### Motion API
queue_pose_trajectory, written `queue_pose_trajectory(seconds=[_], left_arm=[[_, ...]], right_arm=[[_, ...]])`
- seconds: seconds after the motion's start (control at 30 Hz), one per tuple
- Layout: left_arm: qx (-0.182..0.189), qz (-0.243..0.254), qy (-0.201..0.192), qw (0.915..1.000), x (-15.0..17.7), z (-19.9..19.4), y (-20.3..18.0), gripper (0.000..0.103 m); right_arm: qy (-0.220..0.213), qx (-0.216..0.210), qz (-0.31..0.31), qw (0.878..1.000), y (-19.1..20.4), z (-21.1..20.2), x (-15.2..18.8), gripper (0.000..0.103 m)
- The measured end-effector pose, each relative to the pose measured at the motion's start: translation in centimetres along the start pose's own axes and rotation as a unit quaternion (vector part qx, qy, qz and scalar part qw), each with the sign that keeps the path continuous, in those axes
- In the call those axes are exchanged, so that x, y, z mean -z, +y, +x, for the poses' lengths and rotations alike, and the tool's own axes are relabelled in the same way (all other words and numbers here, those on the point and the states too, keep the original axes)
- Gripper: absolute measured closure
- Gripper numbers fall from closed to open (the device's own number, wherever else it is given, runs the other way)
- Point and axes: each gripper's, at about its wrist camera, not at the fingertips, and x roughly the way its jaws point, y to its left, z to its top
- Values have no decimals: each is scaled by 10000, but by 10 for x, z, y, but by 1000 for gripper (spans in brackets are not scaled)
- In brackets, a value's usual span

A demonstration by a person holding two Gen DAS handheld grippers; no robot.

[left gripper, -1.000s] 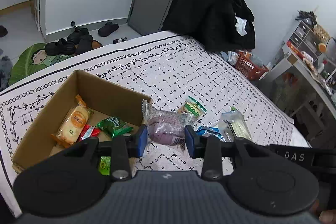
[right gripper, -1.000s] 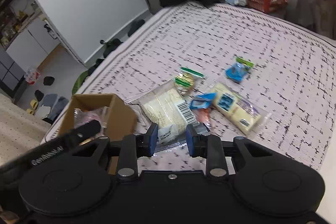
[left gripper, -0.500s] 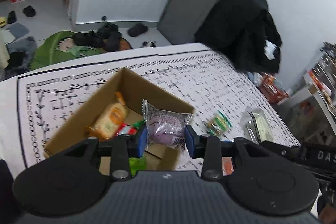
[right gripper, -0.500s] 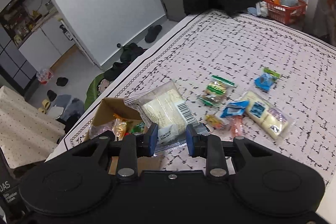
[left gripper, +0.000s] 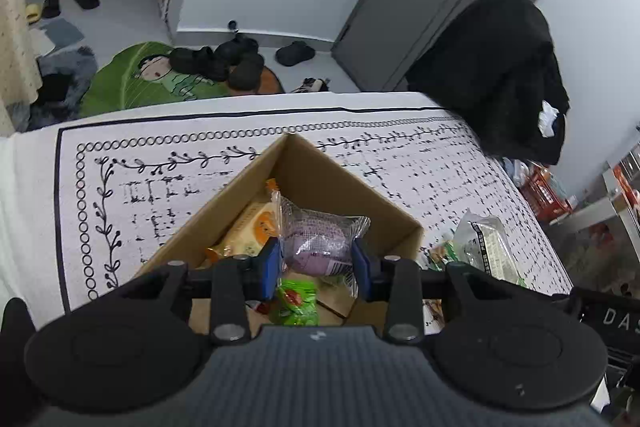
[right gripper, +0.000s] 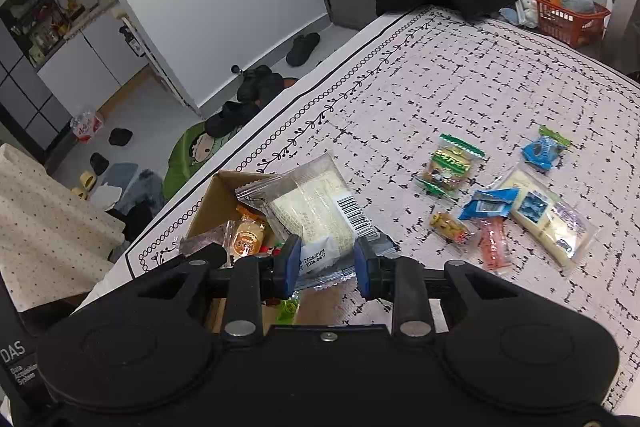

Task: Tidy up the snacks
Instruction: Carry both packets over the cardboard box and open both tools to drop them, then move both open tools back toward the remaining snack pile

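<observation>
The left tongs [left gripper: 318,261] are closed onto a clear-wrapped purple bun [left gripper: 320,241], hanging over the open cardboard box [left gripper: 320,179] just beyond them. The right tongs [right gripper: 325,261] pinch a pale barcoded snack pack [right gripper: 312,211] above the box's right edge.

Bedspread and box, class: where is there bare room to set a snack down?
Bare bedspread lies between its vine border and the cardboard box. Crowded: the loose packets and the box floor, under the held purple packet.
</observation>
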Motion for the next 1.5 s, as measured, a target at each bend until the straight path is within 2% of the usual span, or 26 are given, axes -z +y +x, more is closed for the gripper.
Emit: queue_pose_trajectory(seconds=[0.37, 0.57, 0.67, 0.73, 0.8, 0.9, 1.0, 1.23, 1.43, 1.5], left_arm=[[-145, -219, 43, 9996, -6, 4, 16, 65], [-98, -258, 73, 9996, -10, 6, 17, 58], [-44, -377, 172, 9991, -13, 10, 22, 54], [-29, -393, 214, 9990, -13, 12, 23, 50], [-47, -377, 264, 9989, -12, 13, 22, 40], [-107, -376, 361, 9986, -11, 12, 20, 35], [-161, -297, 308, 9990, -10, 9, 16, 29], [-198, -264, 266, 9991, -10, 3, 10, 17], [-23, -107, 47, 9999, -12, -14, -5, 3], [-18, 45, 10, 10000, -13, -19, -14, 0]], right_arm=[[184, -31, -11, 9998, 23, 35, -7, 75], [239, -68, 4, 9997, 27, 43, -9, 71], [189, -43, 18, 9998, 21, 41, -12, 66], [156, 22, 30, 9999, 17, 37, -14, 59], [92, 109, 61, 9999, 11, 33, -13, 54], [48, 203, 106, 9997, 1, 28, -11, 47], [54, 265, 118, 9996, -7, 23, -9, 42], [-132, 350, 71, 9993, -26, 2, -3, 19], [-322, 440, 76, 9985, -47, -13, 1, 8], [-403, 465, 143, 9980, -55, -17, 3, 8]])
